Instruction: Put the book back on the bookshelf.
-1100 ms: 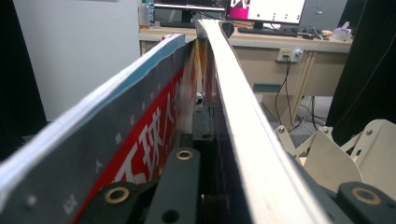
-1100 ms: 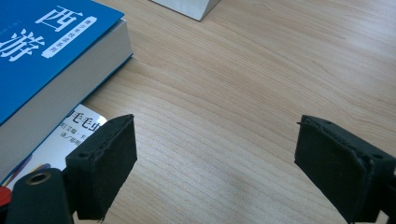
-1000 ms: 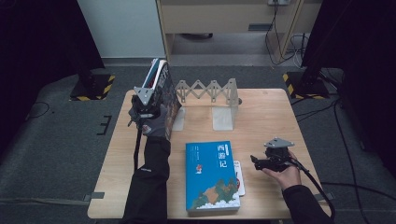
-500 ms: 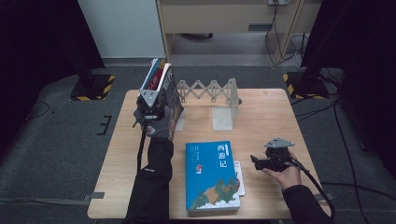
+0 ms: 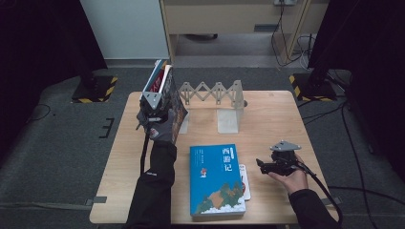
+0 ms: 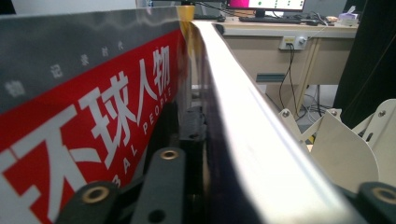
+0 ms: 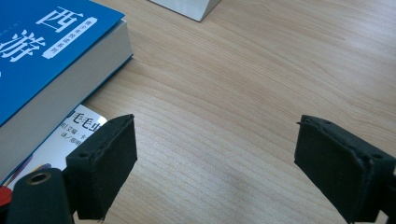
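Observation:
Several magazines and books (image 5: pixel 162 81) stand upright at the left end of a white folding book rack (image 5: pixel 215 93). My left gripper (image 5: pixel 157 107) is at their near edge, and its jaws have just been opening. In the left gripper view a red-titled magazine (image 6: pixel 93 116) and a dark glossy book (image 6: pixel 243 140) stand between the jaws of that gripper (image 6: pixel 236 193), which no longer clamp them. A blue book (image 5: pixel 216 179) lies flat on a thin booklet (image 5: pixel 242 181). My right gripper (image 5: pixel 261 164) rests open to its right, empty (image 7: pixel 215 163).
The wooden table (image 5: pixel 277 119) has bare room right of the rack. The blue book (image 7: pixel 46 46) and the booklet (image 7: pixel 70 135) lie close to the right gripper's left jaw. A desk with cables stands behind the table, with dark floor around it.
The left hand has shifted slightly at the upright magazines, which now lean toward the rack. The right hand and the blue book have not moved.

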